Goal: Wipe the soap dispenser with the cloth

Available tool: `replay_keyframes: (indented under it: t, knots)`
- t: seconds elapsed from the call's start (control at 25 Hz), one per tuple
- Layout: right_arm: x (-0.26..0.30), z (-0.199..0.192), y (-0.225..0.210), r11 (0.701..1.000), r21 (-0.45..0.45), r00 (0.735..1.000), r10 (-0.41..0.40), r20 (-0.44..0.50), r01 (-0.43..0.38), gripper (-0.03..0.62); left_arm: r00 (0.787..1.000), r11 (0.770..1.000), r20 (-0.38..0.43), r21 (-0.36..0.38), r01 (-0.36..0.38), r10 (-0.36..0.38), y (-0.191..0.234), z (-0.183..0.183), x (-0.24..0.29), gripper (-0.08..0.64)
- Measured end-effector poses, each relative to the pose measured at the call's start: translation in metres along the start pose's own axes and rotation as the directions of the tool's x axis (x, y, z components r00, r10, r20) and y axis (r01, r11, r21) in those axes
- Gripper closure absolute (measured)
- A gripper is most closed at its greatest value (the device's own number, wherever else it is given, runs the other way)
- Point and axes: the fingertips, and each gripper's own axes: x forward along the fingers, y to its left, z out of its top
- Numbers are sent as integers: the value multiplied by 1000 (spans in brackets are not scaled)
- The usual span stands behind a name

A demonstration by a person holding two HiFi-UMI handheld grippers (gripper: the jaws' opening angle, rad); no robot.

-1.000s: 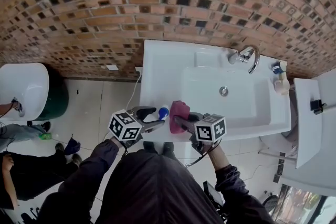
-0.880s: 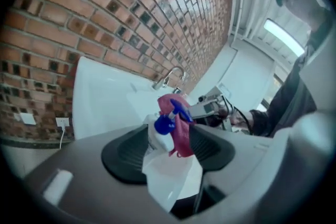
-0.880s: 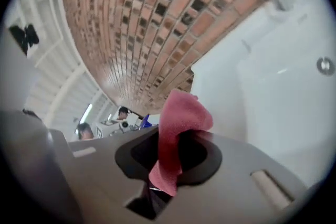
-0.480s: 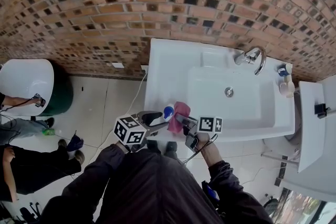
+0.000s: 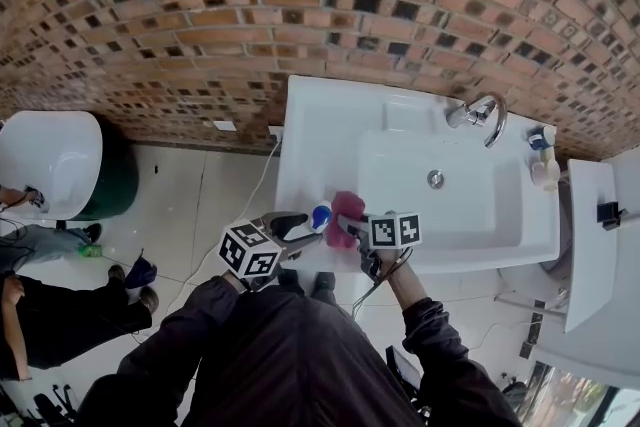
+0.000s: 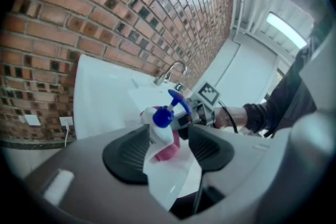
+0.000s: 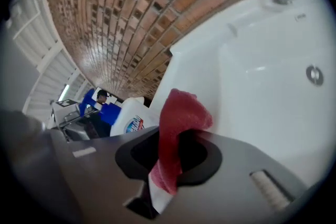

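A white soap dispenser (image 5: pixel 320 215) with a blue pump stands on the front left rim of the white sink (image 5: pixel 300 115). My left gripper (image 5: pixel 300 227) is shut on its body. In the left gripper view the bottle (image 6: pixel 160 131) sits between the ribbed pads, its pump pointing right. My right gripper (image 5: pixel 345 227) is shut on a pink-red cloth (image 5: pixel 347 208), which rests against the dispenser's right side. In the right gripper view the cloth (image 7: pixel 181 118) sticks up from the jaws of my right gripper (image 7: pixel 176 152), and the labelled bottle (image 7: pixel 134 118) is just to its left.
The basin has a drain (image 5: pixel 434 179) and a chrome faucet (image 5: pixel 480 112) at the back right. Small bottles (image 5: pixel 541 160) stand on the sink's right edge. A brick wall runs behind. A white bin (image 5: pixel 45 165) and a person's legs are on the floor at the left.
My left gripper's jaws have narrowed onto the dispenser. My right gripper has come down and rolled, bringing the cloth against the bottle's side.
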Motion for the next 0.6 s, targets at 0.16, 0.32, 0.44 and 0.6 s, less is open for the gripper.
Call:
replay_keyframes:
  t: [0.16,0.32,0.44,0.6]
  knots:
    - [-42,55,35,860,-509,998,-6,-56,-24,522,1000,999,7,33,-24,23,-1,2,-1,344]
    - [-44,81,64,454,-890,982,-140,-125,-49,522,999,998,17,46,-39,38,-4,2,1,344]
    - [-22,64,70,259,-950,951,-206,-231,-175,522,999,997,14,55,-53,52,-4,0,2,344]
    - [2,39,61,213,-943,918,-253,-305,-255,523,998,997,7,56,-59,59,-4,-2,3,344]
